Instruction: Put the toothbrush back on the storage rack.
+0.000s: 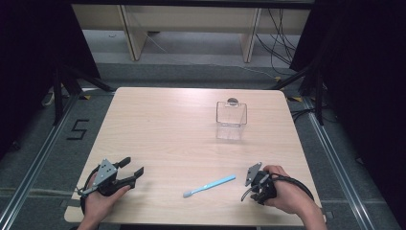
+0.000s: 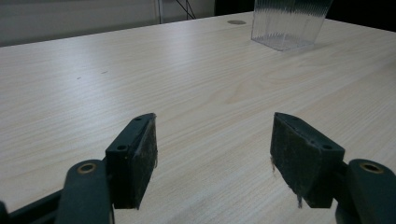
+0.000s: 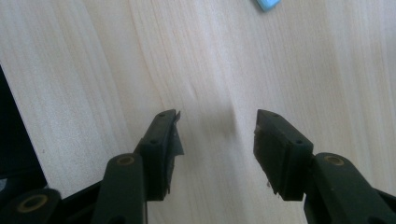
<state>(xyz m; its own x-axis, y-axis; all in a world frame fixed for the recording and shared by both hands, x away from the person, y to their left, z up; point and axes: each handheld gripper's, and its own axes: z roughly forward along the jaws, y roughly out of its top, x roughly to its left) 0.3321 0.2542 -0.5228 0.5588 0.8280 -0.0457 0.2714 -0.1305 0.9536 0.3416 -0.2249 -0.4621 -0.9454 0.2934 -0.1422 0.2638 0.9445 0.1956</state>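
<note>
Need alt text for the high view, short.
A light blue toothbrush lies on a pale wooden table between two hand-held tongs, both open and empty: the left tongs at the near left, the right tongs at the near right. A clear ribbed container stands farther back, right of centre.

I see a light wooden table (image 1: 158,124) on a grey floor (image 1: 43,143). A floor marking "5" (image 1: 77,129) lies left; cables (image 1: 280,36) trail beyond, near pale furniture (image 1: 191,21).
</note>
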